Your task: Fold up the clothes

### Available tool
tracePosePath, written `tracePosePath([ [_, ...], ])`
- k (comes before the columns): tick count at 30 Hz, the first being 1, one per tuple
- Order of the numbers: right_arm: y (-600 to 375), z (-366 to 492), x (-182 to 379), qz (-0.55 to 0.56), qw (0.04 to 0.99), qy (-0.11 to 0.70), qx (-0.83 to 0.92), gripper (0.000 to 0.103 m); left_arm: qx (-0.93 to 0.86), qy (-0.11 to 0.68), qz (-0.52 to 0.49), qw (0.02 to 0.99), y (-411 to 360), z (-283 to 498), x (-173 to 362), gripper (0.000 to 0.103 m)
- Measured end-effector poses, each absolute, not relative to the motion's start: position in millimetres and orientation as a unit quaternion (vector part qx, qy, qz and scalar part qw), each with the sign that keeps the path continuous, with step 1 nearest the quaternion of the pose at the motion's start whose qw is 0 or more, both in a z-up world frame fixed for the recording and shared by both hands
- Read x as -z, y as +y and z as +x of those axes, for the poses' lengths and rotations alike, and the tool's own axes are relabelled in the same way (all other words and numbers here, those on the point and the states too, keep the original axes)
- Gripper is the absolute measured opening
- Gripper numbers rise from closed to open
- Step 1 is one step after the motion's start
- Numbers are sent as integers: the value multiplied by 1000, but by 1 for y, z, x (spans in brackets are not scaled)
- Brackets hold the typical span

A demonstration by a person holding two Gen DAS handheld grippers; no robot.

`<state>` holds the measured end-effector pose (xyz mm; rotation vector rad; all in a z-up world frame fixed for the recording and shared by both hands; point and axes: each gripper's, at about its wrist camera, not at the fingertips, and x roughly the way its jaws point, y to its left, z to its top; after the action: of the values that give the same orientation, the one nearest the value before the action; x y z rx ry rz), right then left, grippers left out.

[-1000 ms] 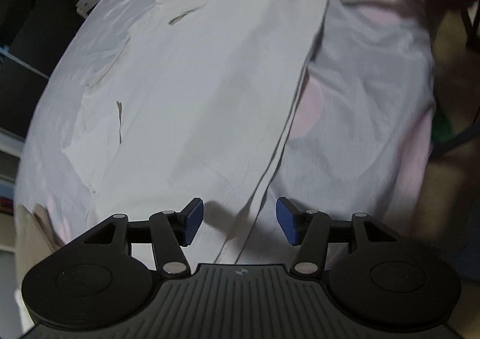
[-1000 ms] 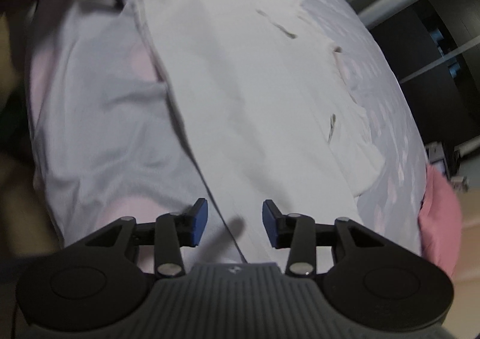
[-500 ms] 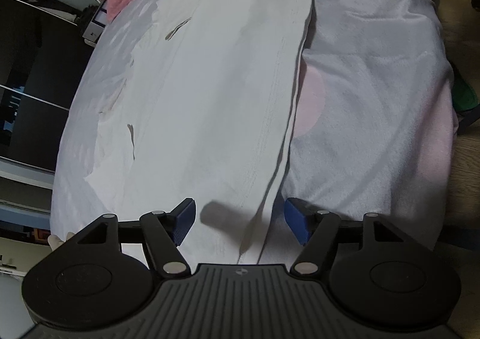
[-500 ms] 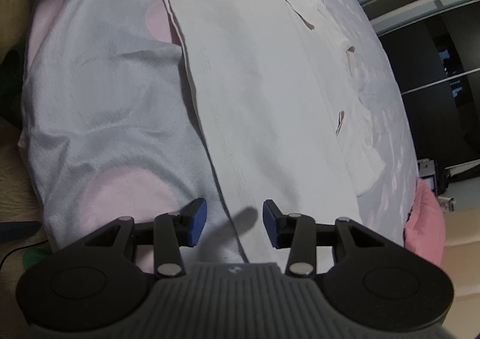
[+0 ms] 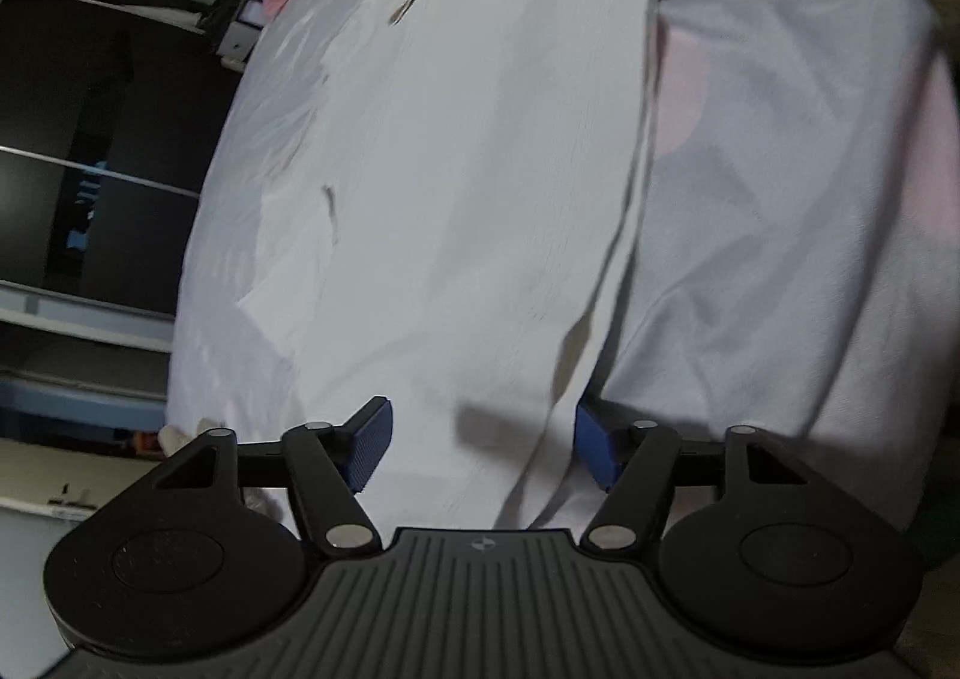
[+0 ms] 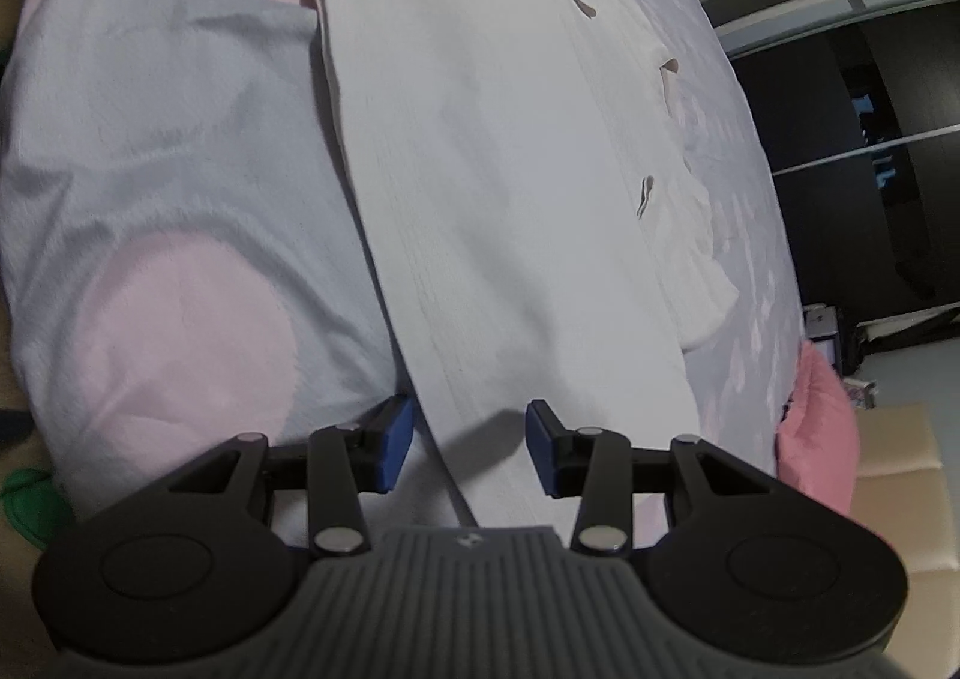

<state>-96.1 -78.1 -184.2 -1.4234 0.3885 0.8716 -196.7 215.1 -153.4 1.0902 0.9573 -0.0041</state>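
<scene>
Both jaws released | white garment (image 5: 480, 187) flat on dotted bedspread (image 6: 168, 150) | dark wardrobe (image 5: 90, 150)

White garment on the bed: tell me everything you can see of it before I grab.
The white garment looks like thin ribbed cotton, folded into a long strip on the grey-and-pink bedcover. One long edge is straight; the other is ragged, with small flaps sticking out. It lies mostly flat, lightly wrinkled. Its near edge sits between the open right gripper; nothing is pinching it.
</scene>
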Motion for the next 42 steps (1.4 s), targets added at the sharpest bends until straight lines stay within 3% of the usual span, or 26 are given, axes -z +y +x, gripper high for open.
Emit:
tracePosePath([
  [7, -83, -102, 198, -673, 630, 122, -367, 43, -35, 443, 515, 733, 227, -194, 161, 44],
  [10, -82, -113, 205, -697, 607, 88, -371, 38, -33, 431, 516, 740, 223, -194, 158, 33],
  [17, -73, -127, 202, -668, 621, 59, -406, 38, -53, 437, 433, 787, 229, -184, 132, 13],
  [20, -77, -119, 210, -680, 612, 46, -401, 32, -61, 445, 399, 799, 234, -183, 124, 11],
  [25, -80, -102, 216, -701, 611, 47, -365, 31, -66, 448, 380, 806, 236, -187, 118, 11],
  [27, -82, -97, 218, -705, 612, 53, -355, 13, -63, 445, 393, 802, 235, -187, 123, 13],
  [29, -82, -96, 216, -702, 616, 55, -354, 4, -61, 443, 410, 795, 236, -187, 129, 15],
  [32, -81, -98, 202, -679, 639, 61, -356, 3, -61, 447, 423, 786, 239, -187, 134, 19],
  [36, -78, -94, 175, -641, 682, 62, -347, 3, -73, 439, 390, 806, 246, -183, 117, 11],
  [42, -80, -88, 142, -595, 737, 52, -317, 2, -111, 406, 325, 847, 260, -173, 77, 8],
])
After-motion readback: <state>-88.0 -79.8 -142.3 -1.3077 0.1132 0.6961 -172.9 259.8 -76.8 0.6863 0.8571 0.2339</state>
